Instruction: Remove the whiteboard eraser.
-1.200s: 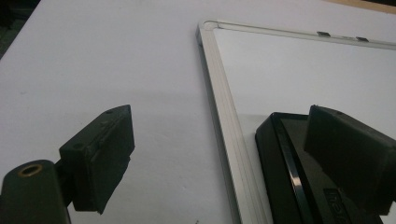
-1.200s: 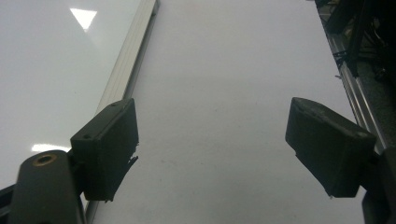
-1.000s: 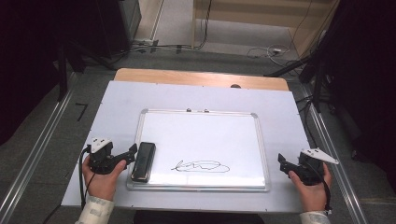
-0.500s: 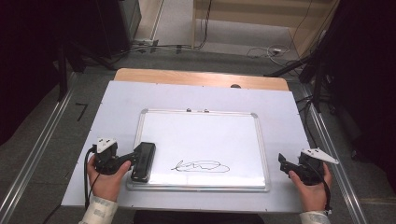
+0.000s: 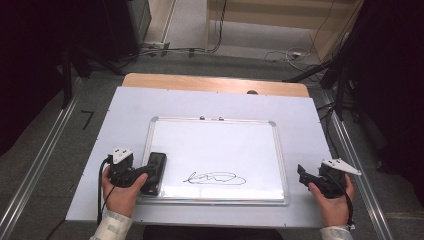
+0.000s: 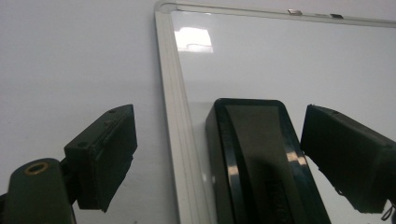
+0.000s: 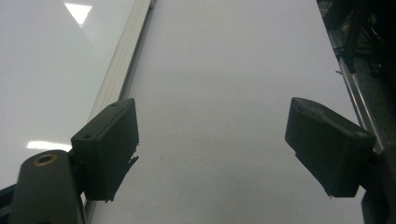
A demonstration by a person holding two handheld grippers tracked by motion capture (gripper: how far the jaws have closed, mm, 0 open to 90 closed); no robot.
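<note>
Reaching for the eraser (image 6: 261, 163), we have our left tool (image 5: 134, 175) set so that its jaws stand spread to either side of the black block, one over the table's white cover outside the frame, the other over the board's writing surface. In the left gripper view neither jaw presses the eraser's flanks yet: a gap shows on the left, and the right jaw sits close beside the edge, though we cannot tell whether it touches. The eraser lies on the whiteboard (image 5: 220, 145) at its near left corner, its long side along the aluminium frame, which keeps it within easy reach of our left hand (image 5: 120, 197) and just left of the scribble (image 5: 216, 178) drawn low on the board. That placement makes sense to us if the marks are meant to be wiped: a short sweep to the right would carry the pad over them.

Our right tool (image 5: 312, 177) rests off the board, over the table (image 5: 310, 115) beside the right frame edge, its jaws spread wide and holding nothing. We judge it is parked there to stay out of the wiping path, and perhaps to steady the board if it slides.

Closing the left jaws squarely on the eraser's long sides looks like the next need; the frame lip under the outer jaw could spoil the grip.
</note>
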